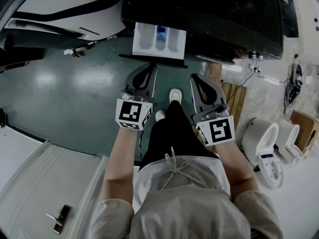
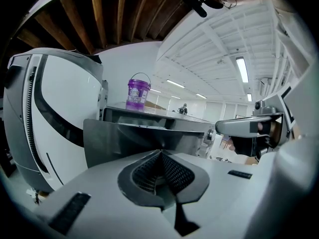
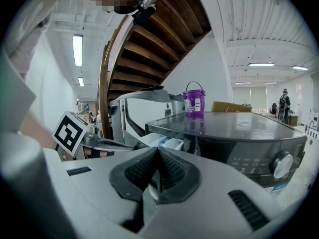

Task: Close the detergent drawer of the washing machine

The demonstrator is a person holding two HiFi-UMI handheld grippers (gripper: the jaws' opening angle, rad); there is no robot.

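Dark grey washing machine [image 1: 209, 14] sits at the top of the head view. Its detergent drawer [image 1: 159, 40] is pulled right out over the green floor [image 1: 75, 93]. The drawer is white inside, with three compartments and a bit of blue in the middle one.

The left gripper [image 1: 151, 67] is aimed at the drawer's front edge and sits just short of it; I honestly can't tell if it's touching. In the left gripper view its ribbed fingers [image 2: 144, 176] are clenched together with nothing between them, and the drawer's grey front panel fills the space right ahead of the tips.

The right gripper [image 1: 195, 77] hangs a little further back, to the right of the drawer. Its fingers [image 3: 137, 171] are also pressed shut on nothing. That view shows the open drawer from the side, sticking out of the machine's front.

A purple bucket [image 3: 194, 101] stands on top of the washer, and a white appliance [image 2: 55, 113] is off to the left. The person's white shoes [image 1: 174, 94] show between the two grippers, and a couple of toilets [image 1: 261, 138] stand on the floor at the right.
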